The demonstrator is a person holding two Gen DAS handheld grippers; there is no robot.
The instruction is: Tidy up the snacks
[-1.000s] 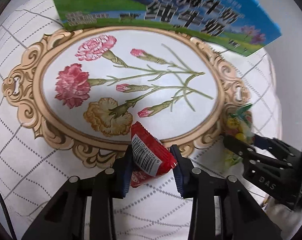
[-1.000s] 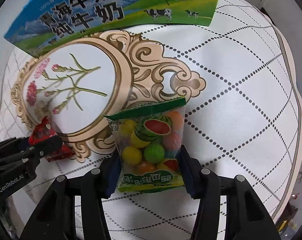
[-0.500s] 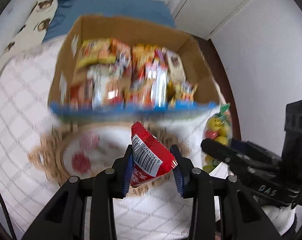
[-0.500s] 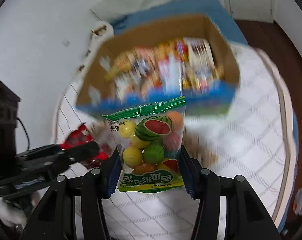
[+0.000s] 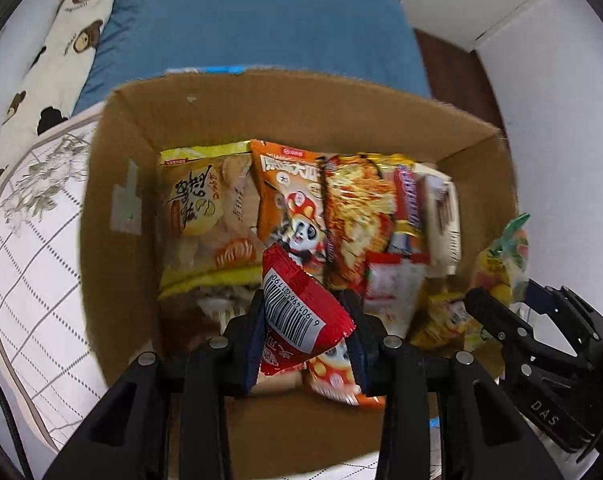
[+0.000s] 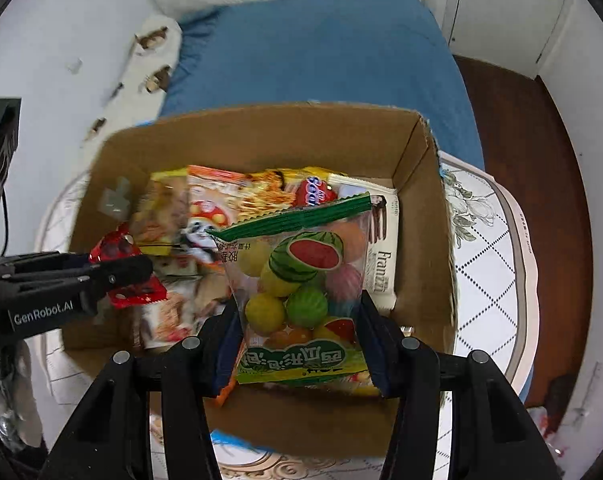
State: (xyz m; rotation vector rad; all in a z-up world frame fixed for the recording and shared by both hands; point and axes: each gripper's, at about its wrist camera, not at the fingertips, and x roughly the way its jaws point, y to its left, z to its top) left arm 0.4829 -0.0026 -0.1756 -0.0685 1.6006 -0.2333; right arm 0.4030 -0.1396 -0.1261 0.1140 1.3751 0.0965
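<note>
You hold both claws above the cardboard box (image 5: 133, 184), ready to drop: your left claw (image 5: 303, 332) pinches a red packet (image 5: 297, 312); your right claw (image 6: 297, 344), at three o'clock, clamps a candy bag (image 6: 301, 280).

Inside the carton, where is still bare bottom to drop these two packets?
In the cardboard box, bare floor shows along the near wall, and a narrow strip beside the left wall, left of the yellow cracker bag. The middle and right are crowded with snacks, up to the Franzzi pack.
</note>
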